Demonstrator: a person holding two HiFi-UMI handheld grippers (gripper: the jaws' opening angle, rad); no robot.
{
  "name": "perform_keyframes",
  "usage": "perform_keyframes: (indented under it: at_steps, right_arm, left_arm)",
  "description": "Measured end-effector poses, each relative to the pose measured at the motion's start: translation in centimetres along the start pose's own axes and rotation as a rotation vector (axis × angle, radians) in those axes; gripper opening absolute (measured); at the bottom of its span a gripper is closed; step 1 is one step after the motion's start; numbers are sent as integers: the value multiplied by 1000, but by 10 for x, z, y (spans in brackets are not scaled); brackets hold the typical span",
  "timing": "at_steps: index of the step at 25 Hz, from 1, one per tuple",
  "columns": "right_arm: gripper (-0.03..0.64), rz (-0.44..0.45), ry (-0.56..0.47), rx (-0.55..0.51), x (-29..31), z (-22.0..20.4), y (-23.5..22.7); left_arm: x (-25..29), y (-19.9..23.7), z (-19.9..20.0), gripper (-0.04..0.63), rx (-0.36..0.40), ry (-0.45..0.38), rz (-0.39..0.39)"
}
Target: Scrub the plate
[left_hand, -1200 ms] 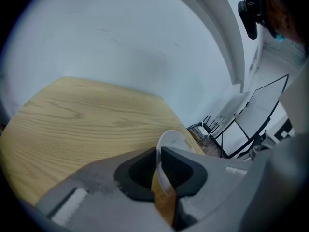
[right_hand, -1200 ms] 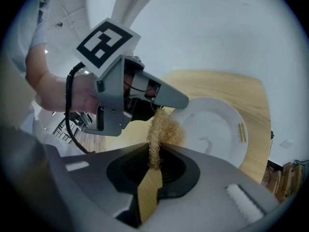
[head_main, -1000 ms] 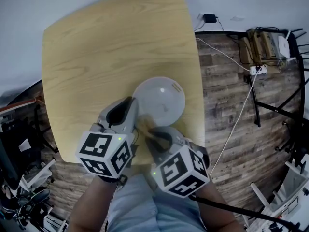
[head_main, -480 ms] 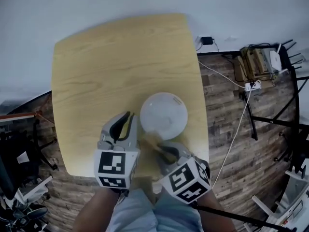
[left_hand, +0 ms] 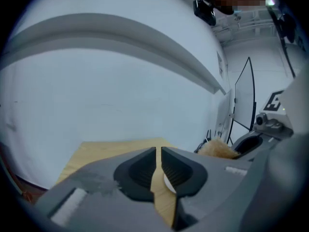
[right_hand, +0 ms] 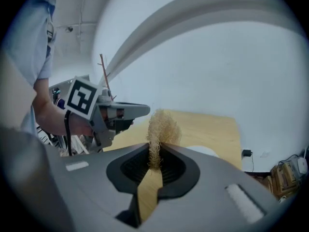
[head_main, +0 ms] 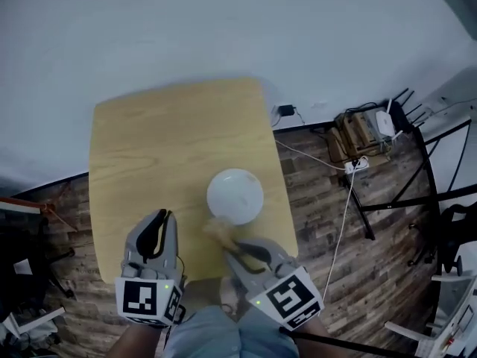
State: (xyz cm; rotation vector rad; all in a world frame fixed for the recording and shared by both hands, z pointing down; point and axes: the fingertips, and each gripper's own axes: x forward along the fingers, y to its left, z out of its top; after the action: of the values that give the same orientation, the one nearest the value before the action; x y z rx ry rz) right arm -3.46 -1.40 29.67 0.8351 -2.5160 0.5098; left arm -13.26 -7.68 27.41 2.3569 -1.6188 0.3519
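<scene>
Checking the plate (head_main: 235,195) first: where does it sit? (Obs. 1)

On the pale wooden table (head_main: 149,148), toward its near right part. Round, white, smooth, with a plain face. (Obs. 2)

Right gripper (head_main: 226,242)? (Obs. 1)

Jaws clamped on a scrubber (right_hand: 161,129), a tan, fibrous, loose wad standing up out of the black ribbed pads. In the head view the scrubber (head_main: 216,230) lies just beside the plate's near left rim; cannot tell whether it touches. (Obs. 2)

Left gripper (head_main: 161,218)? (Obs. 1)

Jaws drawn together with only a thin slit between, gripping nothing. It is over the table's near edge, apart from the plate, to its left. Through the slit, the left gripper view shows wood grain and a sliver of white plate (left_hand: 168,182). (Obs. 2)

Change from a second ago? (Obs. 1)

The left gripper was right against the plate's left rim; it has drawn back. The scrubber was over the plate's near edge. The head camera has pulled back, so the table and plate look smaller and more of the dark plank floor (head_main: 320,222) shows. (Obs. 2)
</scene>
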Motion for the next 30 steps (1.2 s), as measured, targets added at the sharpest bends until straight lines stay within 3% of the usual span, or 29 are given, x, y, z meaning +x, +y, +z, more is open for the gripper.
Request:
perform_keyframes:
  at_steps: [6, 11, 18, 24, 30]
  right_arm:
    - [44, -72, -302, -36, -94, 40, 21]
    - [44, -154, -430, -87, -167, 53, 40]
    - [43, -208, -473, -135, -220, 47, 87]
    - [41, -196, -493, -120, -213, 41, 129]
    - [41, -223, -515, -185, -206, 62, 148]
  left_arm:
    - [-72, -64, 56, 54, 75, -237, 27]
    - [-133, -134, 83, 54, 98, -312, 68]
    - [-203, -186, 85, 54, 63, -346, 102]
    - [-244, -179, 70, 54, 92, -349, 128]
    - [-261, -162, 81, 54, 90, -391, 116]
